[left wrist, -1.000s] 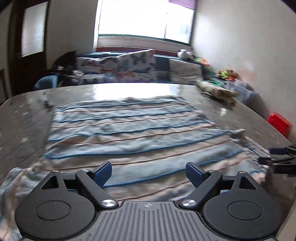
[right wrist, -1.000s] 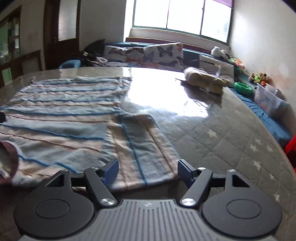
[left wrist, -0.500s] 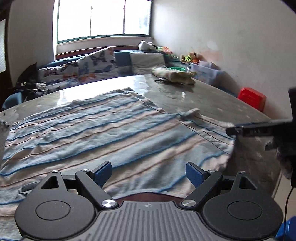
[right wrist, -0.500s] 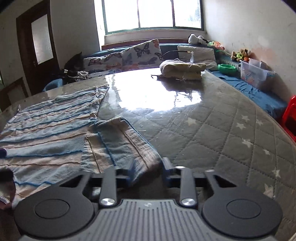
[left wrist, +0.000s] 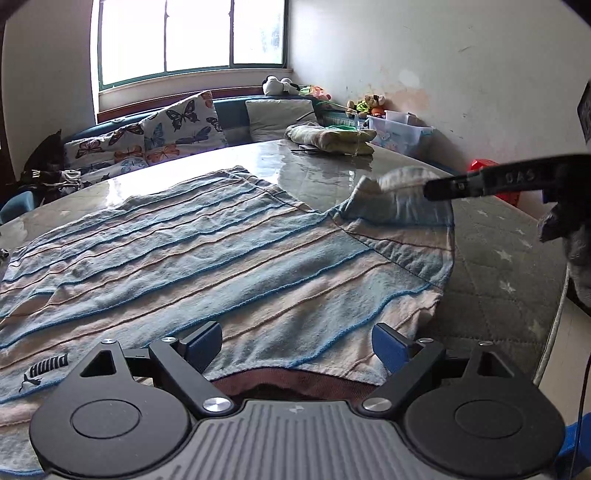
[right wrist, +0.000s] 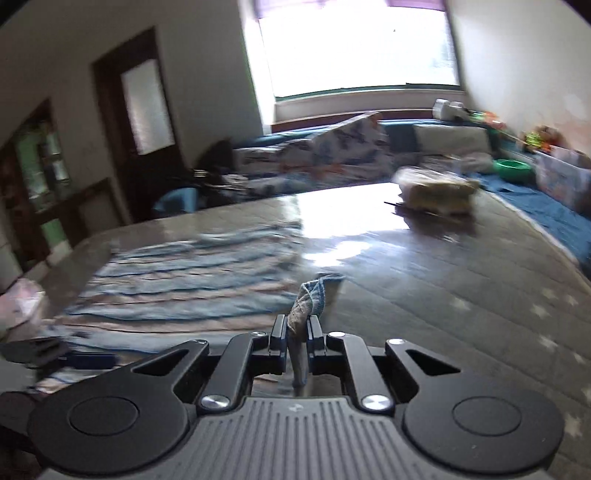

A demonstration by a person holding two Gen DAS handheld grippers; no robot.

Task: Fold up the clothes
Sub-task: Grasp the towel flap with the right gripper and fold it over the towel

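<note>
Where right gripper (right wrist: 296,334) pinches shirt sleeve (right wrist: 312,295) — left gripper (left wrist: 296,341) agape.

Striped shirt (left wrist: 221,258) — an upside-down "PUMA" logo (left wrist: 46,369) near its collar.

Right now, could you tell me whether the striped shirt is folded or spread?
Spread flat: striped shirt covers the table, one sleeve lifted.

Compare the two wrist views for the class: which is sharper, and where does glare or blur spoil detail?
Left wrist view: sharp, striped shirt crisp, window blown out, straight edges bowed by the fisheye. Right wrist view: motion-blurred throughout, shirt stripes smeared, window glare mirrored on the table; only the gripper reads clearly.
</note>
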